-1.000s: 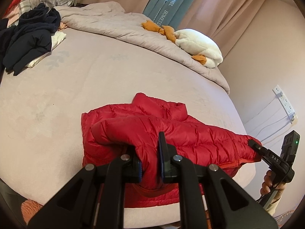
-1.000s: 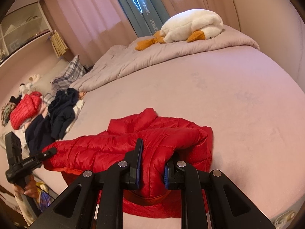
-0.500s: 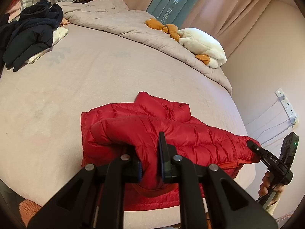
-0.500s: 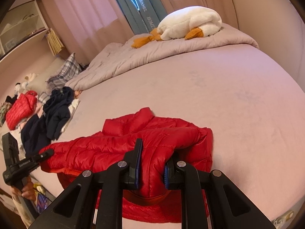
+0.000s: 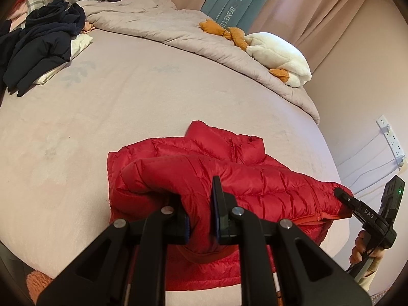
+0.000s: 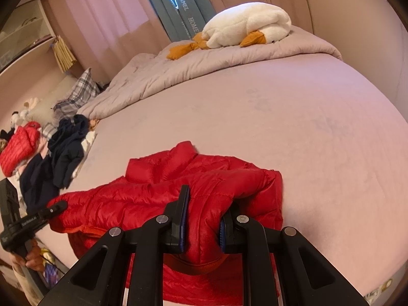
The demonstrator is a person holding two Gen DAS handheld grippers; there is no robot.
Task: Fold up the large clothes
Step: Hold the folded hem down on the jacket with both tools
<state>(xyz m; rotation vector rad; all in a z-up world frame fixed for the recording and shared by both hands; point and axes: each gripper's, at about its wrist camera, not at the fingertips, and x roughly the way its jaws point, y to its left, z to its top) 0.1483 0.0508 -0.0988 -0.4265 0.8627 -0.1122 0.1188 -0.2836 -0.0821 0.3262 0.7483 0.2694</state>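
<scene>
A red puffer jacket (image 5: 224, 178) lies near the front edge of the pink bed (image 5: 127, 97), its collar (image 5: 224, 137) pointing away from me. Its near part is lifted and doubled over toward the collar. My left gripper (image 5: 201, 219) is shut on the raised fold at its left end. The right gripper (image 5: 340, 193) bites the same fold at its right end, held by a hand. In the right wrist view the right gripper (image 6: 202, 225) is shut on bunched red fabric of the jacket (image 6: 158, 199), and the left gripper (image 6: 60, 206) pinches the far left end.
A pile of dark navy clothes (image 5: 38, 43) lies at the bed's far left, with another red jacket (image 6: 20, 148) beyond it. A rumpled grey duvet (image 5: 158, 25) and a white goose plush (image 5: 278, 56) lie along the far side. A power strip (image 5: 390, 137) hangs on the right wall.
Both grippers have crept slightly forward over the bed with the raised red fold. Both grips are unchanged.
</scene>
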